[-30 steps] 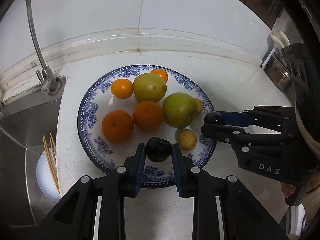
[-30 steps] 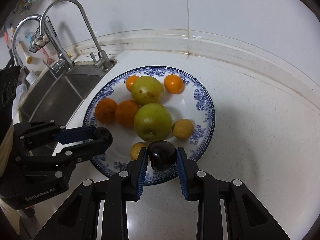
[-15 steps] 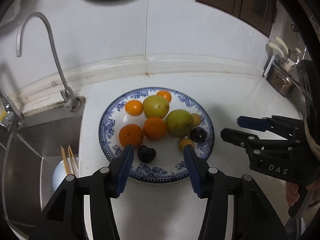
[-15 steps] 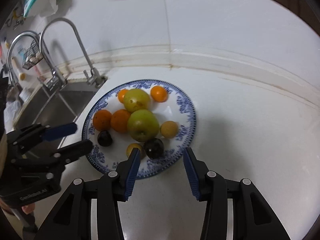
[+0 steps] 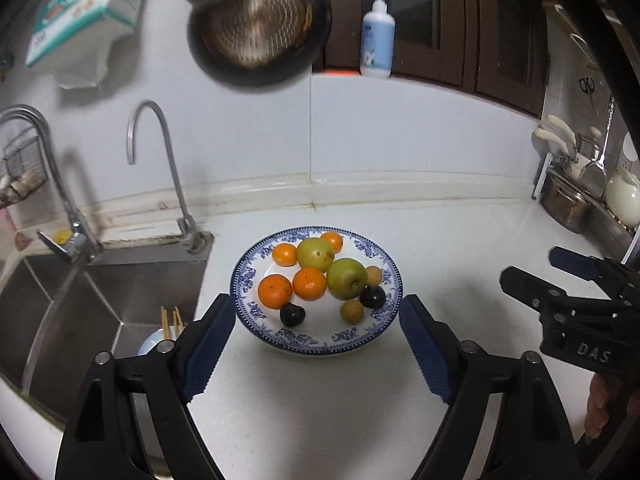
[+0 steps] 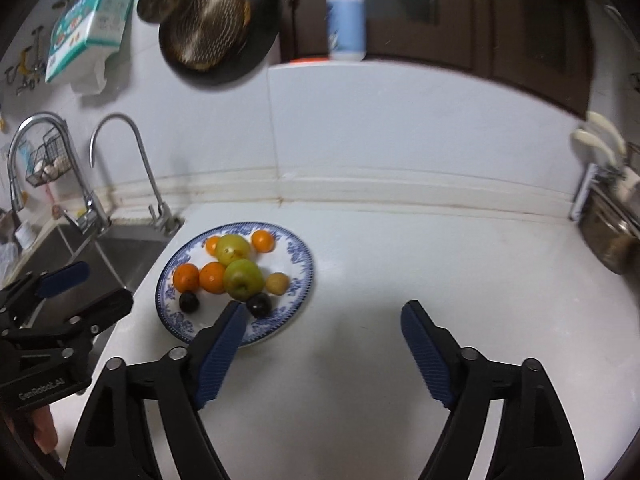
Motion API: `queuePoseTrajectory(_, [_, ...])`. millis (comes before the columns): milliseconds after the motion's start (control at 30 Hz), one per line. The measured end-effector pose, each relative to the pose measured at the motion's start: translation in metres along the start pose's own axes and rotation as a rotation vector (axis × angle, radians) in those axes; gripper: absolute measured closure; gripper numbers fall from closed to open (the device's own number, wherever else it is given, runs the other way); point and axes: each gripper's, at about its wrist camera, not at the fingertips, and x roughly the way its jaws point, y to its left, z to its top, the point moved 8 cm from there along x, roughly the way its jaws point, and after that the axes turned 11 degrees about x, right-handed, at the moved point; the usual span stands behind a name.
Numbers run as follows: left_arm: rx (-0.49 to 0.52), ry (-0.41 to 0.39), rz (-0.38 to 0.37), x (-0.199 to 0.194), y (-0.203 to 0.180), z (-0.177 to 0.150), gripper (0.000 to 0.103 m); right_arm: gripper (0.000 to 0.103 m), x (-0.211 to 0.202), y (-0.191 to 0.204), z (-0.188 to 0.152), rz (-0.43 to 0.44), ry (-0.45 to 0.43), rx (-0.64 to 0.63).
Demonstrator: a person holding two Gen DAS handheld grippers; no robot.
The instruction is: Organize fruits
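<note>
A blue-and-white plate (image 5: 246, 284) (image 6: 298, 252) on the white counter holds several oranges, two green apples (image 5: 346, 279), small yellow fruits and two dark plums. One plum (image 5: 292, 315) (image 6: 189, 302) lies at the plate's near left, the other (image 5: 372, 296) (image 6: 259, 305) at its near right. My left gripper (image 5: 316, 299) (image 6: 102, 286) hovers back from the plate, its jaws opening, no fruit between them. My right gripper (image 6: 323, 306) (image 5: 532, 264) hangs to the plate's right, jaws also opening and empty.
A steel sink (image 5: 80, 320) with two taps (image 5: 160, 160) lies left of the plate; a bowl with chopsticks (image 5: 160, 340) sits in it. A pot and utensil rack (image 5: 568, 208) stand at the far right. A pan (image 5: 256, 24) and a soap bottle (image 5: 377, 32) are on the wall above.
Both grippers were shut on dark plums over the plate. They let the plums go onto it, spread wide and drew back and upward, so the plate looks smaller.
</note>
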Motion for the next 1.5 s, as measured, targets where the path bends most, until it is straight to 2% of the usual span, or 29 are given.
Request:
queuePoseTrajectory(67, [-0.012, -0.013, 0.014, -0.013, -0.005, -0.003, 0.016, 0.014, -0.014, -0.006, -0.004, -0.008, -0.013, -0.002])
queuePoseTrajectory(233, [-0.009, -0.045, 0.05, -0.045, -0.02, -0.01, 0.006, 0.013, -0.048, -0.023, -0.014, -0.021, -0.048, 0.007])
queuePoseTrajectory(633, [0.007, -0.094, 0.084, -0.101, -0.048, -0.024, 0.002, 0.01, -0.115, -0.042, -0.037, -0.018, -0.104, 0.022])
queuePoseTrajectory(1100, [0.012, -0.111, 0.094, -0.134, -0.068, -0.034, 0.0, 0.01, -0.152, -0.052, -0.056, -0.005, -0.123, 0.012])
queuePoseTrajectory(1500, [0.007, -0.114, 0.103, -0.148, -0.076, -0.038, 0.0, 0.01, -0.167, -0.054, -0.06, 0.013, -0.135, 0.0])
